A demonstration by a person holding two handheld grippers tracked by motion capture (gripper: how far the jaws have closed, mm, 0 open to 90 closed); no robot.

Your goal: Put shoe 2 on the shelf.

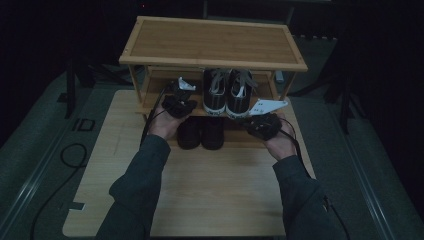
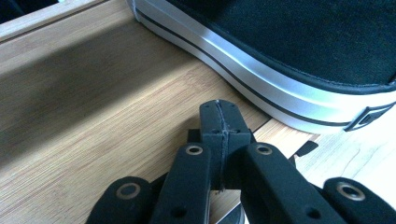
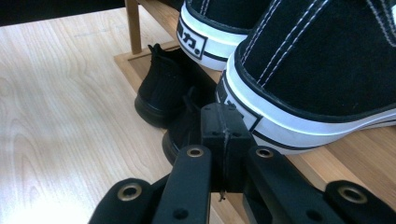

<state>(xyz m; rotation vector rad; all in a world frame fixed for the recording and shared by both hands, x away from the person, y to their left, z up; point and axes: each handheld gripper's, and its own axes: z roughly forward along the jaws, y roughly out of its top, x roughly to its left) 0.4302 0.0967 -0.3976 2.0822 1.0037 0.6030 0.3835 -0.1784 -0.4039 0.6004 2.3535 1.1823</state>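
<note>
On the middle shelf of the bamboo shoe rack [image 1: 210,42] I see the pair of black-and-white canvas sneakers [image 1: 227,92], heels toward me. My left gripper [image 1: 179,100] sits just beside its left shoe, my right gripper [image 1: 262,120] just beside its right one, both with jaws pressed together on nothing. Black shoes [image 1: 201,132] stand below, on the lowest shelf.

In the high view the rack's top board [image 1: 212,42] hides the toes of the black-and-white sneakers [image 1: 227,92], and the middle shelf [image 1: 155,102] covers the fronts of the plain black shoes [image 1: 201,132]. The left gripper view's edges cut off most of one sneaker [image 2: 299,51]. Dim light swallows the surroundings.
</note>
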